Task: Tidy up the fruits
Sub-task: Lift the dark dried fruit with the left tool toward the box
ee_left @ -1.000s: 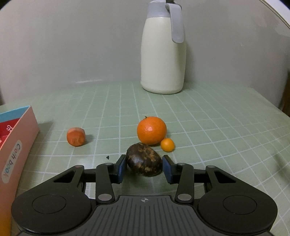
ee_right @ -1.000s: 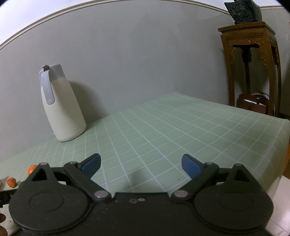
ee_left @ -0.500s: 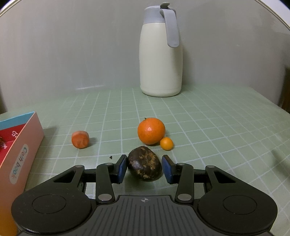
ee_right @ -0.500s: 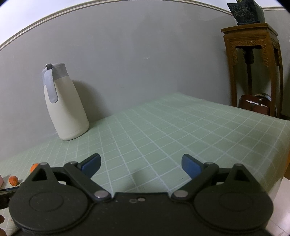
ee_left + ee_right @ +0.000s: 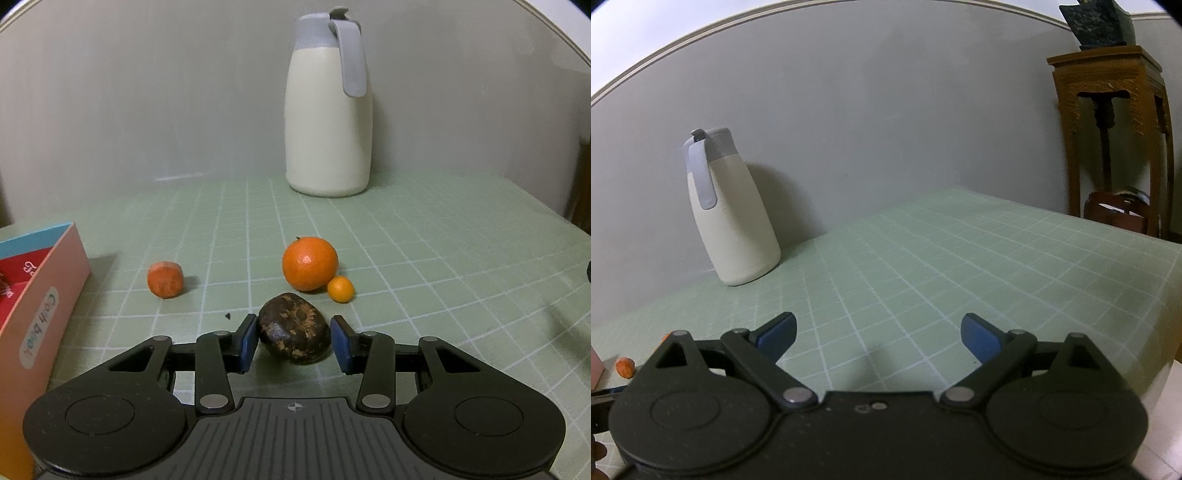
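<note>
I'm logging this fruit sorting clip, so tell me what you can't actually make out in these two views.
- Left wrist view: the pink box is cut off by the left edge, its contents hidden.
- Left wrist view: the dark brown fruit sits between the left claw pads; a slight gap shows on the right, contact on the left unclear.
- Right wrist view: the right claw body hides most fruit; only the carrot piece and an orange sliver show.

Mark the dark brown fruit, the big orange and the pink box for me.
Dark brown fruit (image 5: 293, 338), left wrist view, middle of its mottled top, between the tongs.
Big orange (image 5: 309, 263), left wrist view, centre of its front.
Pink box (image 5: 44, 317), left wrist view, its printed side wall.
</note>
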A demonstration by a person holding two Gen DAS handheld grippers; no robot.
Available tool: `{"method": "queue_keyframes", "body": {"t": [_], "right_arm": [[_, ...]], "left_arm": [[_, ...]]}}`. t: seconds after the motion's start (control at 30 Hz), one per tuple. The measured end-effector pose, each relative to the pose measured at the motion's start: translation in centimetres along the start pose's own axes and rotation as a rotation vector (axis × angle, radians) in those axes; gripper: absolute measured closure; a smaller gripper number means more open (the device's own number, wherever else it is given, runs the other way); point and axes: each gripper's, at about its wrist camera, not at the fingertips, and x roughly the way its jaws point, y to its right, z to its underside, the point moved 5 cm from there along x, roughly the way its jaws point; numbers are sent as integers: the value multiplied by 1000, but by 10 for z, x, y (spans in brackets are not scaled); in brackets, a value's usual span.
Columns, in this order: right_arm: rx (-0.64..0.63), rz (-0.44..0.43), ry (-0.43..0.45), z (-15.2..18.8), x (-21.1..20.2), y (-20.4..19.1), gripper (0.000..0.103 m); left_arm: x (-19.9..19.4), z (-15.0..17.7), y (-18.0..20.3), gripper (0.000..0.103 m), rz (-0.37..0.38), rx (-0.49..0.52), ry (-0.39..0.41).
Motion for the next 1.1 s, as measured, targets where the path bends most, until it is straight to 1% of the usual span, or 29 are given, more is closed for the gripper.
{"method": "queue_keyframes", "body": {"t": [0.27, 0.6, 0.9, 1.1], "right_arm": [[-12, -17, -3, 1, 0, -11, 7], [-74, -81, -14, 8, 1, -53, 7], [-142, -153, -25, 20, -1, -97, 7], [-190, -209, -32, 29, -3, -128, 7]], "left_arm": [[-22, -1, -23, 61, -40, -29, 50], [-62, -7, -80, 61, -160, -66, 136], [-80, 0, -138, 61, -268, -134, 151], [-87, 12, -175, 61, -335, -178, 142]]}}
